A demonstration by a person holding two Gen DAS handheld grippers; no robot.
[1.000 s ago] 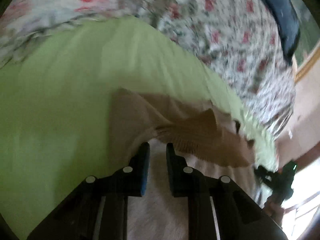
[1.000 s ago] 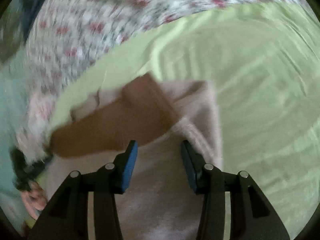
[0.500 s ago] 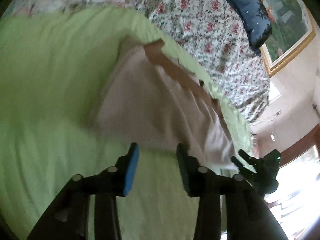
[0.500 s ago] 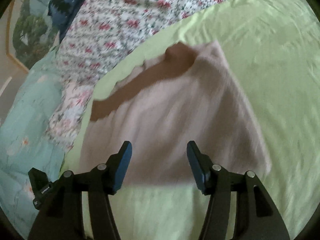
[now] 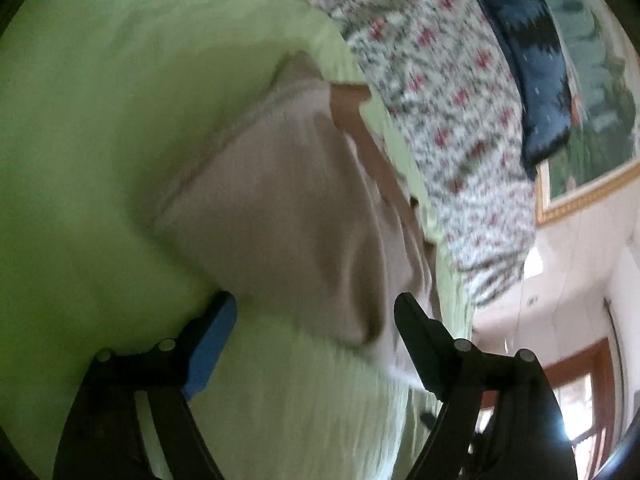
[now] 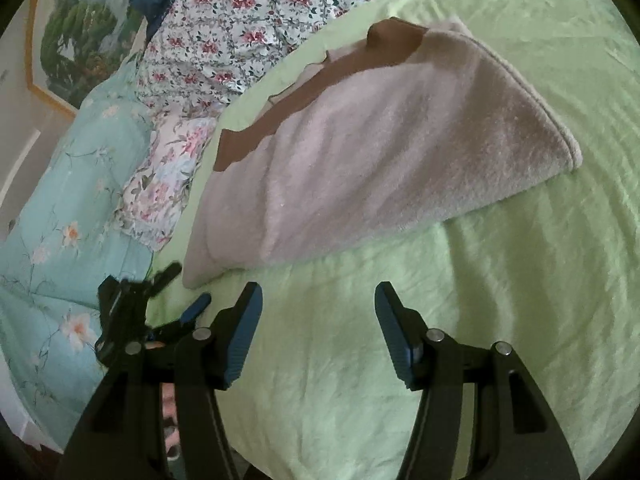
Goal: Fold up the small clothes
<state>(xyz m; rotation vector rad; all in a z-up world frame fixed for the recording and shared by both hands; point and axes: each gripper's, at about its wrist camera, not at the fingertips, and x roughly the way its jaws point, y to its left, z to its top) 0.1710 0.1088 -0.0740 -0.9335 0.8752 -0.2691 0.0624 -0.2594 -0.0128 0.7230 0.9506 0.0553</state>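
Observation:
A small beige fleece garment [image 6: 360, 152] with a brown band [image 6: 288, 96] along its far edge lies folded on the green bed sheet [image 6: 500, 320]. It also shows in the left wrist view [image 5: 288, 208]. My right gripper [image 6: 318, 308] is open and empty, hovering over the sheet just short of the garment's near edge. My left gripper [image 5: 316, 316] is open and empty at the garment's near edge, its jaws wide apart. The left gripper also shows at the lower left of the right wrist view [image 6: 176, 292].
A floral quilt [image 6: 248, 24] lies behind the garment. A pale blue flowered quilt [image 6: 60, 220] is at the left. A dark blue pillow [image 5: 528, 56] and a framed painting [image 5: 592, 128] are at the back. Green sheet spreads to the right.
Both grippers let go of the garment, opened wide and drew back toward the near side. The garment now lies folded flat on the sheet.

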